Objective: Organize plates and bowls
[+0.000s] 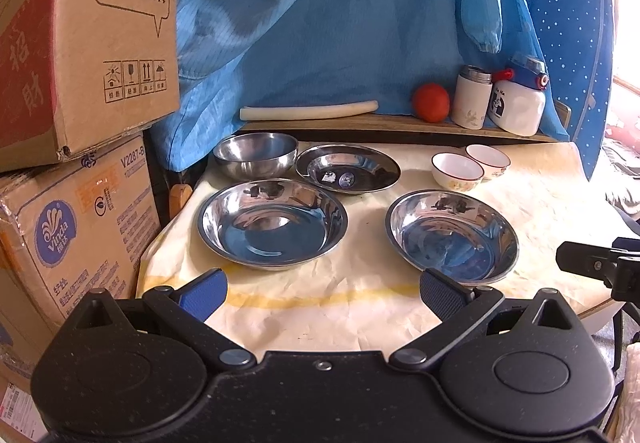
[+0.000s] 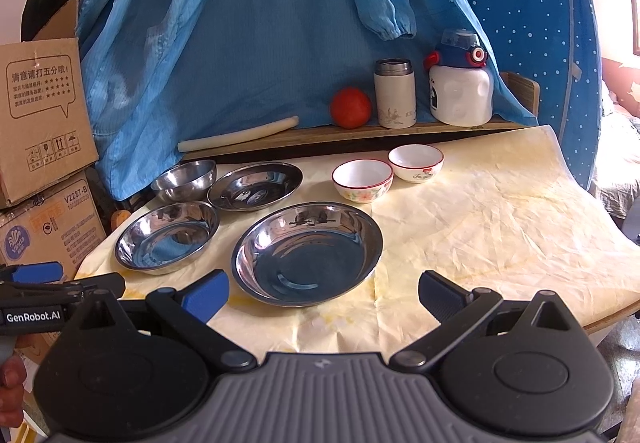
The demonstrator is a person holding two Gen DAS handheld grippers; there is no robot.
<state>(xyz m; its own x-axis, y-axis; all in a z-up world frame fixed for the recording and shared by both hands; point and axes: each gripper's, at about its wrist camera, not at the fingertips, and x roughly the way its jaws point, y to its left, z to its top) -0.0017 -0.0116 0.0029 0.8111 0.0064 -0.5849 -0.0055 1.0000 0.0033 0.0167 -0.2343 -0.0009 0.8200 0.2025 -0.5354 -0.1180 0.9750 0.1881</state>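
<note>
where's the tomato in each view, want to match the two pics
Left wrist view: the tomato sits upper right of centre on the wooden shelf, behind the table.
Right wrist view: the tomato sits just right of centre on the same shelf.
Shared landmark: the white flask stands right beside it, on its right, in both views.

Daylight from the right, blown-out right edges, glare on steel plates point(image 1: 272, 223), soft shadows under bowls point(image 2: 362, 179), fisheye bending at rims, focus sharp.
</note>
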